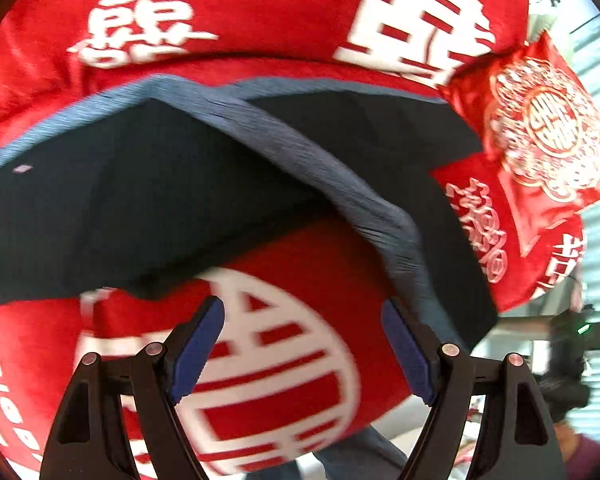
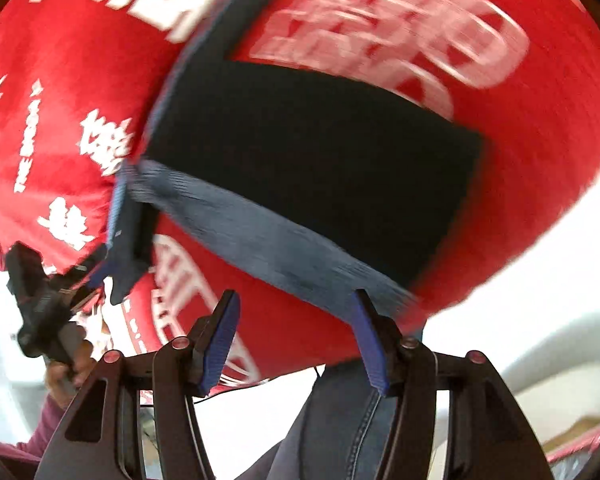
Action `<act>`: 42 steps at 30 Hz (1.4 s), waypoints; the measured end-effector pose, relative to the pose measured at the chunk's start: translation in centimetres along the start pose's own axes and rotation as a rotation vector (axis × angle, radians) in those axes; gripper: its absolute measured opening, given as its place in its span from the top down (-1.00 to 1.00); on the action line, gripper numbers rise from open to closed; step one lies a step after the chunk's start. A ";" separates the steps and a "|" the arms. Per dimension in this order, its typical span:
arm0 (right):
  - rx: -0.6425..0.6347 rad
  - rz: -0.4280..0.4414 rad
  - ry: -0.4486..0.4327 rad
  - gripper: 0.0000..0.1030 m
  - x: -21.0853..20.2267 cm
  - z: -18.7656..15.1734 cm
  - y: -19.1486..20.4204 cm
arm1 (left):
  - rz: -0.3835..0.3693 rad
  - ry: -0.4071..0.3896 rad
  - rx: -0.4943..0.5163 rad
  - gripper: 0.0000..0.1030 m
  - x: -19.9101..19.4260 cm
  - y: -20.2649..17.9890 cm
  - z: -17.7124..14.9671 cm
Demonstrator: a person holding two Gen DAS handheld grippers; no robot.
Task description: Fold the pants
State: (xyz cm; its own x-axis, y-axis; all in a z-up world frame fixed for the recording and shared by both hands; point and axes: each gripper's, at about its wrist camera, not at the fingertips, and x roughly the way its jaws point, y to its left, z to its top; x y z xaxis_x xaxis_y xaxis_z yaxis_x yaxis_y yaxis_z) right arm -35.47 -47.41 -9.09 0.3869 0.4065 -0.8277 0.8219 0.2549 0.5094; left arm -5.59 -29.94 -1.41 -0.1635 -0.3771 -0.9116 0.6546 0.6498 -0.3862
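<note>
Dark navy pants with a grey-blue ribbed waistband lie on a red bedspread with white characters. My left gripper is open and empty, just short of the pants' near edge, its right finger beside the waistband. In the right wrist view the pants lie ahead with the waistband across the near side. My right gripper is open and empty just below the waistband. The left gripper shows at the waistband's left corner.
A red embroidered pillow lies on the bed to the right of the pants. The bed's edge drops off near me; the person's jeans-clad leg stands below it. A pale floor lies to the right.
</note>
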 end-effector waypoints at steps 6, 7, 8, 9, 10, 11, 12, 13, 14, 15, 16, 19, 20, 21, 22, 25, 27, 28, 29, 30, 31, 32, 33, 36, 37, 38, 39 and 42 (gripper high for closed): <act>0.074 0.063 0.019 -0.18 1.1 -0.2 -4.9 | -0.031 0.074 0.011 -0.59 5.2 -4.3 -0.4; 0.072 0.087 0.029 -0.18 1.3 -0.1 -5.3 | -0.032 0.079 0.014 -0.59 5.9 -4.9 -0.5; 0.067 0.129 0.048 -0.18 1.9 0.2 -5.6 | -0.030 0.083 0.017 -0.59 6.7 -5.4 -0.5; 0.061 0.165 0.064 -0.18 2.5 0.4 -5.9 | -0.028 0.091 0.015 -0.59 7.1 -5.3 -0.6; 0.059 0.196 0.077 -0.18 2.9 0.5 -6.1 | -0.024 0.105 0.010 -0.59 7.8 -5.5 -0.6; 0.062 0.225 0.088 -0.18 3.2 0.6 -6.4 | -0.026 0.121 -0.001 -0.59 8.5 -5.8 -0.7; 0.071 0.266 0.099 -0.18 3.4 0.6 -6.8 | -0.027 0.125 -0.008 -0.59 8.8 -5.9 -0.8; 0.082 0.297 0.102 -0.18 3.5 0.5 -7.3 | -0.024 0.116 -0.007 -0.59 8.9 -6.1 -0.8; 0.096 0.318 0.108 -0.11 3.8 0.7 -7.5 | -0.026 0.110 0.000 -0.59 8.9 -6.3 -0.8; 0.107 0.332 0.117 0.40 4.0 0.8 -7.5 | -0.025 0.113 0.003 -0.57 9.0 -6.5 -0.7; 0.119 0.361 0.128 0.62 3.9 0.8 -7.7 | -0.028 0.113 0.003 -0.54 9.1 -6.6 -0.5; 0.076 0.362 0.119 0.70 2.3 1.3 -6.5 | -0.071 0.139 0.005 0.35 9.3 -7.1 0.0; 0.055 0.361 0.115 0.70 1.6 1.5 -5.9 | -0.090 0.149 -0.004 0.38 9.3 -7.2 0.2; 0.032 0.367 0.108 0.70 0.7 1.9 -5.2 | -0.096 0.143 -0.007 0.38 8.9 -7.4 0.4; 0.009 0.370 0.099 0.71 -0.3 2.6 -4.5 | -0.095 0.135 -0.004 0.38 8.5 -7.7 0.7; -0.047 0.389 0.053 0.71 -3.7 5.3 -2.1 | -0.104 0.089 0.007 0.38 6.8 -9.1 2.4; -0.085 0.399 0.011 0.71 -6.0 8.3 -0.6 | -0.105 0.051 0.005 0.37 5.9 -9.9 3.9; -0.097 0.402 -0.001 0.71 -6.6 9.4 -0.1 | -0.101 0.027 0.001 0.37 5.4 -10.2 5.0; -0.113 0.407 -0.018 0.71 -7.4 11.1 0.8 | -0.096 0.006 -0.003 0.37 5.1 -10.5 6.0; -0.135 0.413 -0.038 0.71 -8.3 13.4 1.6 | -0.093 -0.019 -0.002 0.37 4.7 -10.9 7.4; -0.148 0.414 -0.048 0.71 -8.8 14.9 2.3 | -0.090 -0.036 0.002 0.37 4.4 -11.1 8.5; -0.168 0.411 -0.058 0.71 -9.3 17.2 3.2 | -0.089 -0.053 0.009 0.37 4.2 -11.5 9.6; -0.191 0.403 -0.061 0.71 -9.4 19.3 4.3 | -0.084 -0.068 0.017 0.28 4.0 -11.7 10.6; -0.288 0.341 -0.064 0.71 -9.5 25.0 6.9 | -0.013 -0.108 0.025 -0.14 3.6 -12.1 13.4; -0.310 0.322 -0.063 0.71 -9.3 26.4 7.6 | -0.013 -0.112 0.018 -0.14 3.5 -11.8 14.0; -0.330 0.298 -0.057 0.71 -8.7 28.3 8.4 | -0.008 -0.108 0.005 -0.14 3.5 -11.4 14.4; -0.334 0.276 -0.051 0.71 -8.1 29.9 8.7 | 0.011 -0.106 -0.006 -0.14 3.4 -11.1 14.8; -0.327 0.174 -0.047 0.64 -6.1 33.7 9.4 | 0.089 -0.110 -0.041 -0.14 3.4 -9.7 15.1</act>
State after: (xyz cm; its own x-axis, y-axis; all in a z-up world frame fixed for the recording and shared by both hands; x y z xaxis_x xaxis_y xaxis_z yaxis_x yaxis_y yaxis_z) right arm -15.98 -77.01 -7.20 0.5338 0.4300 -0.7281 0.5683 0.4552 0.6854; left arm -1.34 -47.55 1.33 -0.0231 -0.3853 -0.9225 0.6320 0.7094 -0.3121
